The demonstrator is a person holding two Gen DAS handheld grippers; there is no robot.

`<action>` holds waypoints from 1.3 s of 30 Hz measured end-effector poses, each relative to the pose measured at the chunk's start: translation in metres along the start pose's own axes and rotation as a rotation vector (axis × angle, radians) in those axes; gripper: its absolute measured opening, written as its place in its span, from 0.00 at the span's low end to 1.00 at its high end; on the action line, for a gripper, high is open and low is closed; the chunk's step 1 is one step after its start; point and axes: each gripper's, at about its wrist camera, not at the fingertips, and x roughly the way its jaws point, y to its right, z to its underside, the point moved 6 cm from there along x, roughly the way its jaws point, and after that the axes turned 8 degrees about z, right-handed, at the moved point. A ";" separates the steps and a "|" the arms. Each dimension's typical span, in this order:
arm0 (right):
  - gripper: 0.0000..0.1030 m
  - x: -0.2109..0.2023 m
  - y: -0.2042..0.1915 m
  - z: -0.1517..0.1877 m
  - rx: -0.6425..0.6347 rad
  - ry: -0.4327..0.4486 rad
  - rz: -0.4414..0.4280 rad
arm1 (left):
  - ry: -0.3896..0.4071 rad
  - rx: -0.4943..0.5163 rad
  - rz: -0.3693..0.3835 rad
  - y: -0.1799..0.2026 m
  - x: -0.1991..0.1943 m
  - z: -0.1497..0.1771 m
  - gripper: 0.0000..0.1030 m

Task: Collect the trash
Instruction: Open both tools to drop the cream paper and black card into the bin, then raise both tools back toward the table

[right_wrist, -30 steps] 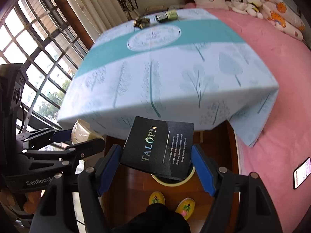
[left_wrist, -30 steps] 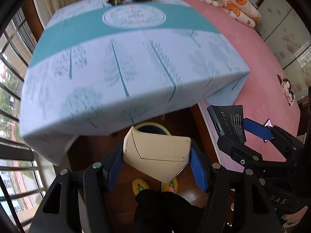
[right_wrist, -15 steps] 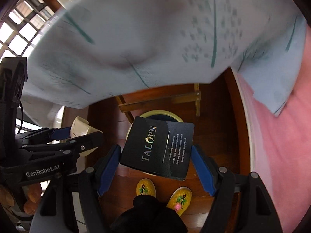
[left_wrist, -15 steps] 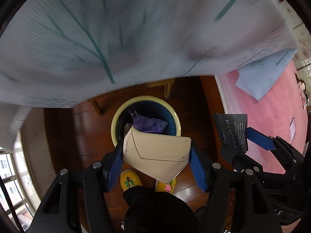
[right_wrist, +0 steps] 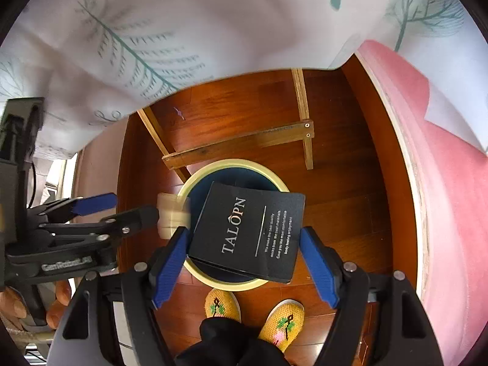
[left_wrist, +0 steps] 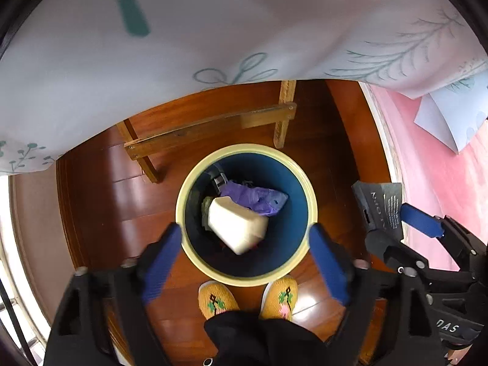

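Note:
A blue bin with a pale yellow rim [left_wrist: 183, 201] stands on the wooden floor under both grippers. My left gripper [left_wrist: 245, 228] hangs over it and its jaws are opening. The cream box [left_wrist: 236, 225] has left the blue pads and shows blurred inside the bin, beside a purple bag [left_wrist: 259, 196]. In the right wrist view the cream box [right_wrist: 172, 216] is a blur just past the left gripper [right_wrist: 134, 206]. My right gripper [right_wrist: 244, 235] is shut on a black "TALOPN" box [right_wrist: 247, 228] above the bin's rim [right_wrist: 231, 163]. The left wrist view shows that black box [left_wrist: 381, 204] at the right.
A tree-print tablecloth [left_wrist: 244, 24] hangs over the top of both views. The table's wooden leg frame [left_wrist: 210, 128] stands just behind the bin. A pink bed [right_wrist: 451, 183] runs along the right. A person's yellow slippers [left_wrist: 247, 299] touch the bin's near side.
Both grippers have sunk from above the table to just over the bin. The left jaws have spread and the cream box has dropped out of them. The right still grips the black box.

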 end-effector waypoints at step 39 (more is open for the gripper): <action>0.89 0.036 -0.038 -0.005 -0.058 -0.049 -0.022 | 0.093 -0.115 -0.163 -0.056 -0.028 0.033 0.99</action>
